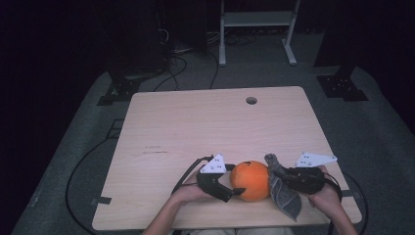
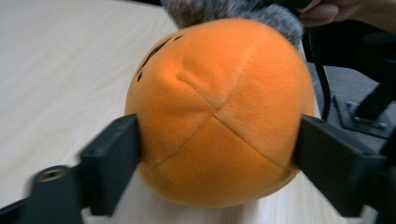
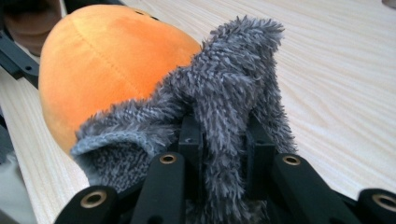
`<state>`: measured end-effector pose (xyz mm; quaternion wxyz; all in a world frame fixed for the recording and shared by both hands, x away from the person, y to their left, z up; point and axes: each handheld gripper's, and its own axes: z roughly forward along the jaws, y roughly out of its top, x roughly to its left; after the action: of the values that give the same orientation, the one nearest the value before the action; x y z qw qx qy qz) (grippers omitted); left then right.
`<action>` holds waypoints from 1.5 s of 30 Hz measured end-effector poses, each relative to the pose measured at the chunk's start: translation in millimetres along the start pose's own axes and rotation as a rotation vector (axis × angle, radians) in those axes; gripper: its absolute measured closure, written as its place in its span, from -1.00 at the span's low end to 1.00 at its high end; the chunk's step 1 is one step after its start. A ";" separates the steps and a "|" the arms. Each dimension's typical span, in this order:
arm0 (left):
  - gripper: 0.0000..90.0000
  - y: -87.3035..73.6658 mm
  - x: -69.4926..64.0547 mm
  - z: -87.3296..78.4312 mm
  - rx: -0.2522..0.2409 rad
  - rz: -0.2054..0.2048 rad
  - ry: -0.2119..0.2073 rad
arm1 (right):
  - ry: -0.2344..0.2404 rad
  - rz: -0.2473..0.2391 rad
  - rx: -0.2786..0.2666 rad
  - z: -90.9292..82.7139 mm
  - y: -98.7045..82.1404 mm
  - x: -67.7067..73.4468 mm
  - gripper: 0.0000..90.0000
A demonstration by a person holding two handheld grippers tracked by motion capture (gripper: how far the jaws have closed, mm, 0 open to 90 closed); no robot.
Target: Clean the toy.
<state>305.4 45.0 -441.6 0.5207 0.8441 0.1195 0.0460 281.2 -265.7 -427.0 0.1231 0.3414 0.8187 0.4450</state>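
An orange plush ball (image 1: 250, 180) (image 2: 219, 116) (image 3: 102, 60) sits near the front edge of the light wooden table (image 1: 195, 122). My left gripper (image 1: 235, 192) (image 2: 217, 144) comes at it from the left, with one black jaw pressed against each side of the ball. A grey fuzzy cloth (image 1: 283, 191) (image 3: 233, 93) drapes against the ball's right side, and its top edge peeks over the ball as grey cloth (image 2: 233, 9) in the left gripper view. My right gripper (image 1: 288, 176) (image 3: 224, 140) is shut on a fold of that cloth, right beside the ball.
A round cable hole (image 1: 251, 100) lies near the table's far edge. Beyond the table stand a white frame (image 1: 257, 19), black stand bases (image 1: 342, 85) (image 1: 117, 90) and cables on the grey floor. The table's front edge is just below both hands.
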 end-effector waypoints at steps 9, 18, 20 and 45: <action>-0.21 31.0 -9.9 -29.2 -0.109 -0.012 0.065 | -0.009 0.032 -0.095 0.1 14.4 6.8 0.64; -0.19 24.4 -4.1 -22.3 -0.029 -0.055 0.130 | -0.006 -0.025 -0.152 -7.7 32.0 28.4 0.64; -0.20 27.1 -8.4 -19.0 -0.027 -0.059 0.128 | 0.022 -0.070 -0.162 -7.8 39.3 42.5 0.64; -0.28 25.3 -19.4 -12.1 -0.016 0.090 0.083 | -0.006 -0.040 -0.097 9.6 23.8 24.0 0.63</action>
<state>288.1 39.8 -412.7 0.5194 0.8418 0.1025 0.1053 279.1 -234.6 -410.7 0.1508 0.3196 0.8025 0.4807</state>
